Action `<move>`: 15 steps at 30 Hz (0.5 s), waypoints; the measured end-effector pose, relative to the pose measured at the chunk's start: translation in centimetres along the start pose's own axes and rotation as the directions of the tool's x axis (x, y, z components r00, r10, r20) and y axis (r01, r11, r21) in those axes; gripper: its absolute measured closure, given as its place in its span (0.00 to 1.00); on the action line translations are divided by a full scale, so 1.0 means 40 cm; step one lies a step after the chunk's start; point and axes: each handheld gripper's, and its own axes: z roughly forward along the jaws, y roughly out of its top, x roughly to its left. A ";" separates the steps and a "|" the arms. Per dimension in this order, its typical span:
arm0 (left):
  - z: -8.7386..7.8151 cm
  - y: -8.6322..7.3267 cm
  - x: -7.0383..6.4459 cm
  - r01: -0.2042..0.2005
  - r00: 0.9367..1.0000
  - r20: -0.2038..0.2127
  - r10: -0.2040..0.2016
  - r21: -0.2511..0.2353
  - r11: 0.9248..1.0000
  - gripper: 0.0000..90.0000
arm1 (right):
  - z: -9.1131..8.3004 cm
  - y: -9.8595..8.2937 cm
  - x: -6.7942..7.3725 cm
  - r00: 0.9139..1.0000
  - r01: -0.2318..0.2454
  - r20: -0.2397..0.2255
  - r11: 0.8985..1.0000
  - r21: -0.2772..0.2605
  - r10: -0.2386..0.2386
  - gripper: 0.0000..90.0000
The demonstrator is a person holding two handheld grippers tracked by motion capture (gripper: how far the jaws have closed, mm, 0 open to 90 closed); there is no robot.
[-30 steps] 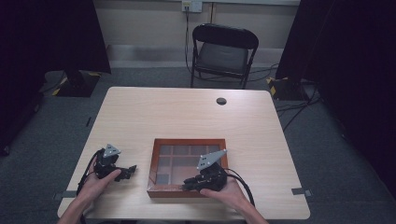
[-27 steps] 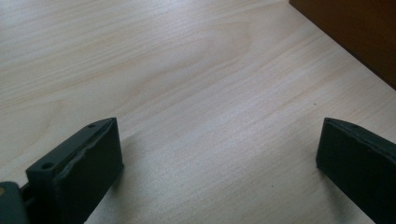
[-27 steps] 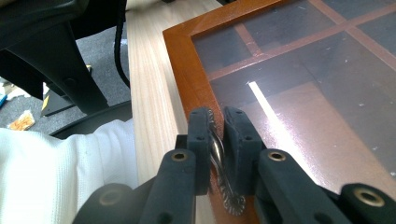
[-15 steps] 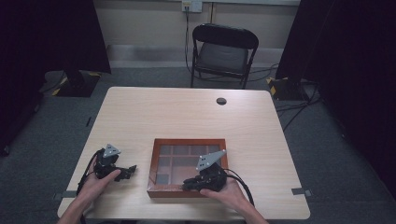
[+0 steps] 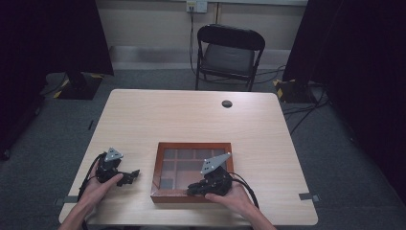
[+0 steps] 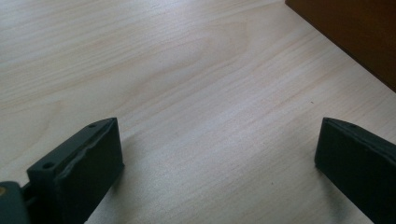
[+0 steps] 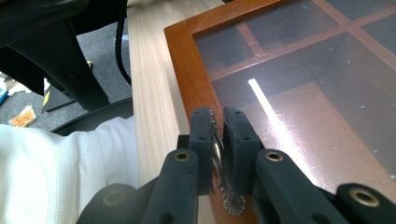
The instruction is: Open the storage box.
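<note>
Little has moved since the earlier frames: the right hand-held gripper (image 5: 194, 188) sits a touch lower on the near-left part of the wooden box (image 5: 191, 145), the left hand-held gripper (image 5: 134, 174) is as before. Right hand-held gripper view: jaws nearly closed, pinching a small metal clasp (image 7: 223, 175) with a scalloped edge at the front rim of the box, just beside its corner; counter (image 7: 152, 93) edge and a white sleeve (image 7: 60, 163) lie off to the left of the jaws. Box lid is a dark glass pane (image 7: 317, 93) over wooden dividers, lying flat and shut, a strip of light reflected on it ahead of the jaws. Left hand-held gripper rests on the counter with jaws wide apart and nothing between them, only bare wood; the box side wall (image 6: 355, 32) sits ahead and to the right of its jaws, near but not touching. Progress, judged: early. The grip on the clasp is made, the lid is not yet lifted, no compartment is exposed. Left to do, likely: pull the clasp up, swing the lid open, maybe steady the box with the idle left hand-held gripper. Compartment contents cannot be told through the dark glass.
</note>
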 end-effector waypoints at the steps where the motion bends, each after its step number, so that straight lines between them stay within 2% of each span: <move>1: -0.001 0.000 0.000 0.000 1.000 -0.003 0.000 0.000 1.000 0.01 | 0.000 0.001 0.000 1.000 0.000 0.000 1.000 0.000 0.000 0.93; 5: -0.003 0.000 0.000 0.023 1.000 -0.011 -0.024 -0.014 1.000 0.06 | -0.004 0.003 0.000 1.000 -0.007 -0.002 1.000 -0.004 0.007 0.93; 7: -0.006 0.001 0.003 0.012 1.000 -0.013 -0.012 -0.007 1.000 0.09 | -0.005 0.004 0.000 1.000 -0.009 -0.003 1.000 -0.006 0.009 0.93; 10: -0.008 0.001 0.002 0.020 1.000 -0.013 -0.021 -0.015 1.000 0.16 | -0.009 0.008 -0.001 1.000 -0.009 -0.005 1.000 -0.007 0.009 0.93; 15: -0.009 0.002 -0.001 0.002 1.000 -0.003 -0.002 -0.013 1.000 0.17 | -0.015 0.015 -0.002 1.000 -0.010 -0.016 1.000 -0.016 0.010 0.93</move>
